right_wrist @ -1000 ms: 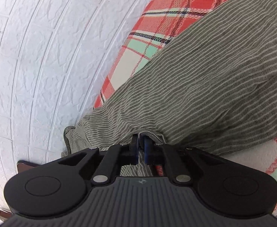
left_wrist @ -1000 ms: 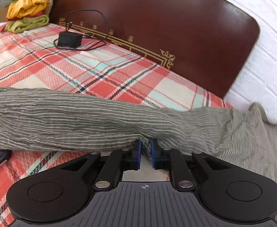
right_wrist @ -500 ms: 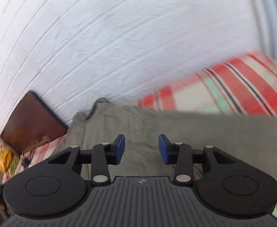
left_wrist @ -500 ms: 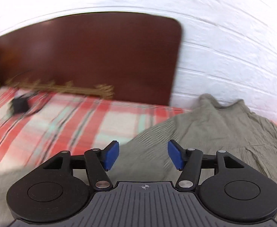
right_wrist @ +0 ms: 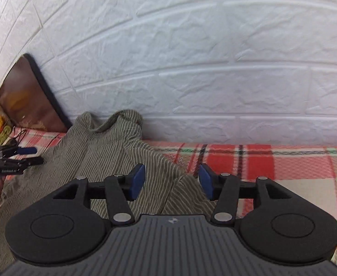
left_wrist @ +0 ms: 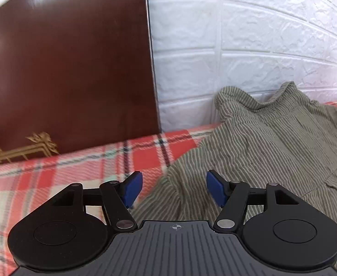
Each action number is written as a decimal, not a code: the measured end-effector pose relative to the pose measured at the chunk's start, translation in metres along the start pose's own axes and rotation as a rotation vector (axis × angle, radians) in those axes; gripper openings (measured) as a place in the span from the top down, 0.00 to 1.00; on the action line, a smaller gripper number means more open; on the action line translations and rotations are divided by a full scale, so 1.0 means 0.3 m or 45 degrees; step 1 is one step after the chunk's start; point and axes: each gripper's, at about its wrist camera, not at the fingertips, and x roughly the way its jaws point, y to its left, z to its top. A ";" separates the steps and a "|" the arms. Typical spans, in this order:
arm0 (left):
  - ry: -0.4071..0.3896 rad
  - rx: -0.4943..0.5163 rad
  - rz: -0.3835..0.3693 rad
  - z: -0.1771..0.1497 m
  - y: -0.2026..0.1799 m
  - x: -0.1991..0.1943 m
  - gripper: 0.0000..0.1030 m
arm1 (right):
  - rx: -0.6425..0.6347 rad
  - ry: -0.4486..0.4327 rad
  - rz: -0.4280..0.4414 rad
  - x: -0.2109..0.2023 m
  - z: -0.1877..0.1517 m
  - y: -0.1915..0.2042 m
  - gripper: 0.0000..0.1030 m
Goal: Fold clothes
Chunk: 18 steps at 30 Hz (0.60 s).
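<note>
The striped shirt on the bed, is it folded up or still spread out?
Partly folded: the striped shirt has one fold lying over itself on the plaid bed, its collar against the wall.

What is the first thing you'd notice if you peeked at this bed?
A big, crumpled olive striped garment sprawls across the red plaid bedsheet, bunched up against the white brick wall. Close up, the right gripper hangs above it with blue pads opening, nothing between them. A dark wooden headboard stands at the left.
</note>
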 end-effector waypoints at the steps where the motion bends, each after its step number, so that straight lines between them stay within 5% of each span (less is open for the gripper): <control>1: 0.008 -0.005 -0.026 0.001 0.004 0.009 0.27 | -0.008 0.015 0.022 0.010 -0.003 0.001 0.45; 8: 0.050 -0.007 -0.019 0.020 0.020 0.059 0.27 | -0.037 0.054 0.033 0.043 -0.015 0.004 0.43; 9: 0.056 -0.036 -0.023 0.021 0.028 0.064 0.31 | -0.035 0.059 0.034 0.045 -0.015 0.002 0.45; 10: 0.058 -0.061 -0.030 0.022 0.035 0.067 0.61 | -0.031 0.067 0.030 0.044 -0.014 -0.002 0.54; 11: 0.051 -0.075 -0.046 0.022 0.038 0.065 0.78 | -0.027 0.076 0.024 0.043 -0.014 -0.006 0.64; 12: 0.041 -0.084 -0.057 0.022 0.039 0.063 0.95 | -0.028 0.075 0.021 0.038 -0.012 -0.009 0.86; 18: -0.024 -0.082 0.089 0.019 0.045 0.080 1.00 | -0.042 0.026 -0.106 0.042 -0.004 -0.006 0.92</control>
